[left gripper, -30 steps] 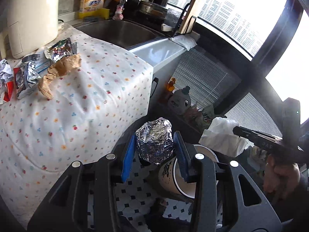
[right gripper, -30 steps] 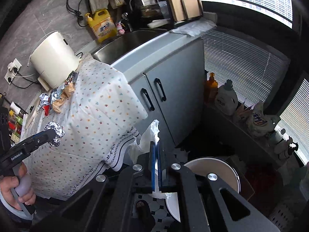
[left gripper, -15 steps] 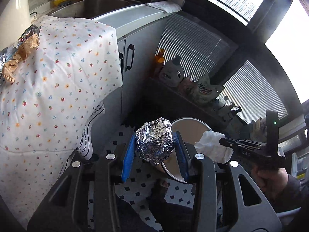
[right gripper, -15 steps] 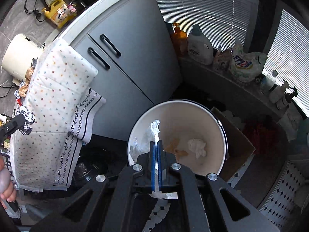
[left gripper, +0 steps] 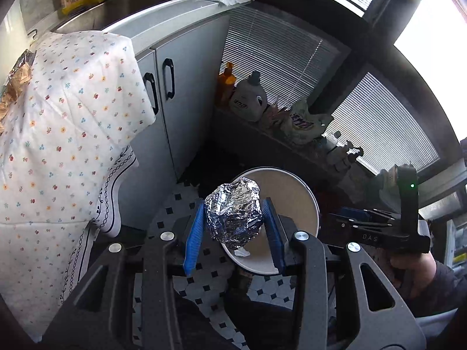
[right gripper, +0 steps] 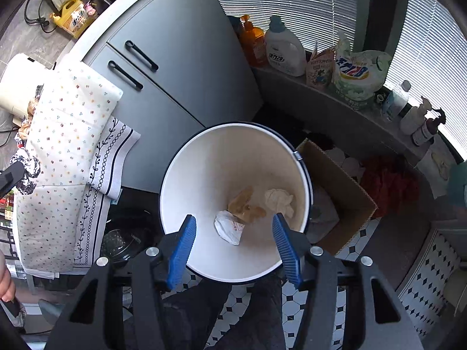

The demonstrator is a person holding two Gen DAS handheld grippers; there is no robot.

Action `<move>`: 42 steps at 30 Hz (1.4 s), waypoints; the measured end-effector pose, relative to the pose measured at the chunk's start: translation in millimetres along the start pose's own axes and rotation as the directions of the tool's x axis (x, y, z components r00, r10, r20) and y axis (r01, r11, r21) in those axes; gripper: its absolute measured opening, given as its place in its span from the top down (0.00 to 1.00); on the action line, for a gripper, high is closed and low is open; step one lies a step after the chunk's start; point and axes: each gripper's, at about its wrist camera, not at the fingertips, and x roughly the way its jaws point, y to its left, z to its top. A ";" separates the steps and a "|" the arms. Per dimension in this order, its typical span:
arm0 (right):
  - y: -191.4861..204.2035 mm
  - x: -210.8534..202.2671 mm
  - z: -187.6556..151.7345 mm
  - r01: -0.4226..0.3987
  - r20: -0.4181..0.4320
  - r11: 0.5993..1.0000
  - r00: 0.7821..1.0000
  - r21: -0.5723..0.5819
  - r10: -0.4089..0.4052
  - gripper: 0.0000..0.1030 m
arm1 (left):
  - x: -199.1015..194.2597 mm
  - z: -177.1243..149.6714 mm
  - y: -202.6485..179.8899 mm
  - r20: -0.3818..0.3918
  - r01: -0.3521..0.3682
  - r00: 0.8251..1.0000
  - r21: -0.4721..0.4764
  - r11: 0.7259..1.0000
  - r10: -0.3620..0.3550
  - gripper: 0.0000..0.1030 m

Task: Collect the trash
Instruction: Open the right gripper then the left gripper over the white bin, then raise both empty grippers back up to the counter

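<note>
Patterned cloth point(left gripper: 67, 134) draped over counter at far left, more wrappers point(left gripper: 17, 75) up on its top edge. Left gripper point(left gripper: 233, 233) clenched on crumpled foil ball point(left gripper: 233, 213), blue pads pressing both sides; ball hangs over near rim of white bin point(left gripper: 303, 192), not centred. Right gripper point(right gripper: 233, 233) spread wide, holding nothing, poised directly above bin point(right gripper: 186, 169); paper wad point(right gripper: 229, 227), brown scrap point(right gripper: 245, 204) and tissue point(right gripper: 278, 199) lie on its floor. Judgement: carry foil further right, past rim toward bin's middle, before letting go; light foil may bounce off the edge. Keep right gripper aside so drop path is free
</note>
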 end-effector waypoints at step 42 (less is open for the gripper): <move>151.9 -99.7 79.6 -0.028 0.283 0.970 0.954 -0.240 0.098 0.08 | -97.9 1.7 105.7 0.225 -0.081 0.965 -0.229 0.970 0.134 0.09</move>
